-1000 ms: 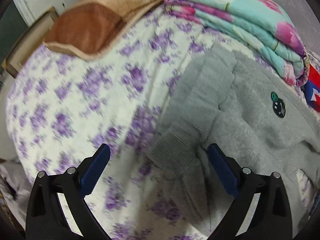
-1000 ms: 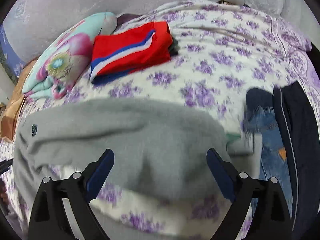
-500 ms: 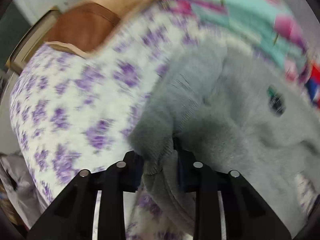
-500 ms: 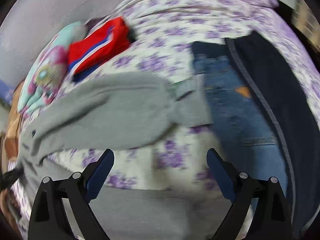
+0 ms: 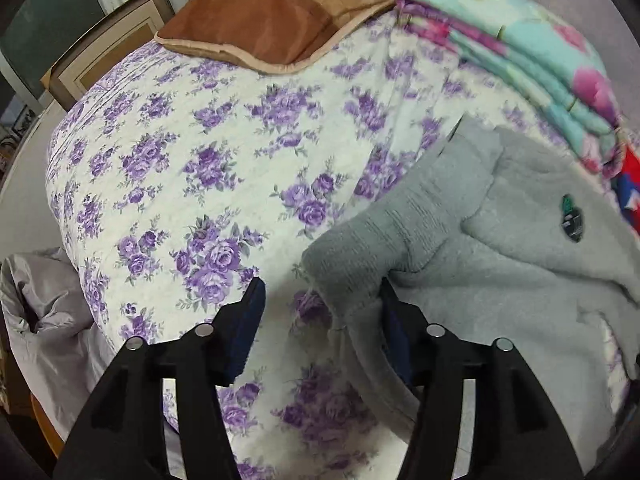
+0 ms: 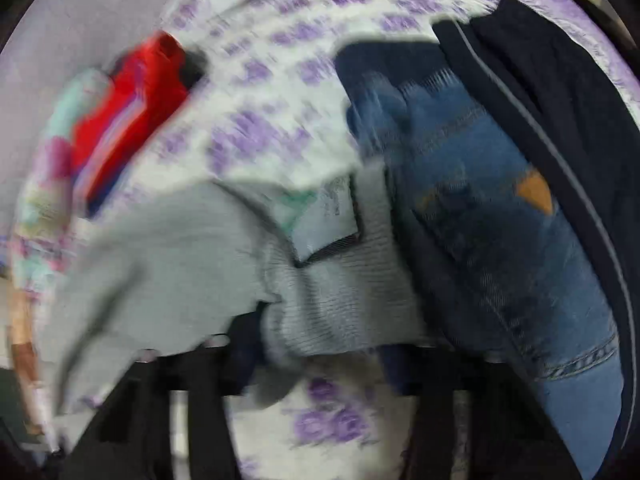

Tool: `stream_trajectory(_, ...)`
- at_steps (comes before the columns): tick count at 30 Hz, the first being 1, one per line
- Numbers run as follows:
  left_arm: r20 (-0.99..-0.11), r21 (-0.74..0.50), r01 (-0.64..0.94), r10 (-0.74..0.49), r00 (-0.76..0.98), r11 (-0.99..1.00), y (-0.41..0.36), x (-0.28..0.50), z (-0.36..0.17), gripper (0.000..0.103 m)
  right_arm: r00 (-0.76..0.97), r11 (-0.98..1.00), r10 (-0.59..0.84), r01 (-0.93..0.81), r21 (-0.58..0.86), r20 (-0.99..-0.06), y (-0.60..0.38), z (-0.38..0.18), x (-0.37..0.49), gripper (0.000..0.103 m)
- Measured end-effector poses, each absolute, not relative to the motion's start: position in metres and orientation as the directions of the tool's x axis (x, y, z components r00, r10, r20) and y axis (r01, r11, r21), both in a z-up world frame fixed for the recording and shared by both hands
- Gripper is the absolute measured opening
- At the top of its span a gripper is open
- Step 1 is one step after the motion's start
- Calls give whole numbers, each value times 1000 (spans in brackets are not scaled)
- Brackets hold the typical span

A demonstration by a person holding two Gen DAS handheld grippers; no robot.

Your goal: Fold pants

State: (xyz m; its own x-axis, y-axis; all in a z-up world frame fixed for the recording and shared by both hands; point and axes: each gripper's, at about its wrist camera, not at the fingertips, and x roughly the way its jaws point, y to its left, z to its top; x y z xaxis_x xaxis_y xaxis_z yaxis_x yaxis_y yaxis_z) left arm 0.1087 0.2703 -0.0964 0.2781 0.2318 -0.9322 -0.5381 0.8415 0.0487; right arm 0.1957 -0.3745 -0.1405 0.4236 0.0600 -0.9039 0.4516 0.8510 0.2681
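Grey fleece pants lie on the purple-flowered bedspread. In the left wrist view a ribbed cuff of the pants drapes over the right finger of my left gripper, whose jaws stand partly open. In the right wrist view, which is blurred, the ribbed waistband with a white label lies between the fingers of my right gripper; the jaws are partly closed around it and I cannot tell whether they grip.
A folded turquoise floral quilt and a brown pillow lie at the bed's head. Folded red clothing lies beside the quilt. Blue jeans and dark navy pants lie right of the grey waistband. Grey fabric hangs off the bed's left side.
My left gripper shut on the grey cuff, then opened partway again. My right gripper swung right along the pants to the waistband and its jaws have narrowed.
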Motion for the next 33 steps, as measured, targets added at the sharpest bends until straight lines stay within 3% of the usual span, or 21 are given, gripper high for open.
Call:
stream_trajectory(2, -917, 63, -533, 259, 302, 844, 270, 104, -80, 74, 444, 893, -39, 418, 168, -895, -375, -114, 189, 45)
stream_trajectory(3, -909, 80, -517, 275, 313, 852, 267, 104, -73, 75, 437, 906, -88, 409, 110, -895, -374, -108, 187, 51)
stream_trajectory(4, -897, 104, -496, 296, 327, 862, 262, 106, -65, 75, 407, 912, -139, 409, 44, -903, -376, -108, 186, 74)
stream_trajectory(5, -888, 126, -483, 316, 335, 866, 257, 110, -59, 75, 335, 915, -188, 402, -40, -923, -377, -114, 188, 88)
stream_trajectory(7, -864, 164, -449, 347, 364, 878, 244, 118, -44, 75, 302, 924, -194, 375, -71, -933, -379, -114, 186, 88)
stream_trajectory(10, -836, 178, -337, 323, 443, 924, 221, 124, -19, 96, 384, 931, -261, 344, -125, -886, -363, -86, 178, 88)
stream_trajectory(13, -827, 211, -289, 328, 457, 934, 213, 124, -13, 97, 512, 927, -361, 290, -238, -779, -335, -58, 177, 92)
stream_trajectory(15, -826, 153, -288, 282, 488, 945, 216, 131, -15, 97, 558, 913, -403, 292, -284, -725, -321, -46, 185, 92)
stream_trajectory(19, -848, -3, -271, 142, 510, 962, 210, 173, -33, 97, 594, 914, -378, 359, -187, -710, -323, -30, 201, 94)
stream_trajectory(22, -865, -15, -197, 86, 494, 980, 196, 228, -58, 97, 599, 970, -201, 230, -74, -775, -302, -38, 220, 94)
stream_trajectory(24, -897, -2, -190, 82, 435, 982, 194, 255, -77, 91, 585, 981, -149, 191, -43, -797, -288, -45, 226, 94)
stream_trajectory(26, -932, -50, -170, 16, 363, 984, 196, 278, -98, 64, 583, 984, -111, 178, -7, -805, -282, -52, 228, 94)
stream_trajectory(28, -954, -73, -151, -25, 298, 986, 192, 290, -118, 55, 561, 985, -82, 174, 20, -824, -279, -61, 226, 94)
stream_trajectory(31, -955, 72, -71, 89, 282, 995, 169, 297, -136, 52, 517, 981, -48, 186, 58, -855, -281, -77, 228, 94)
stream_trajectory(33, -930, 202, -8, 194, 312, 979, 150, 298, -144, 30, 503, 979, -36, 190, 70, -863, -278, -82, 227, 94)
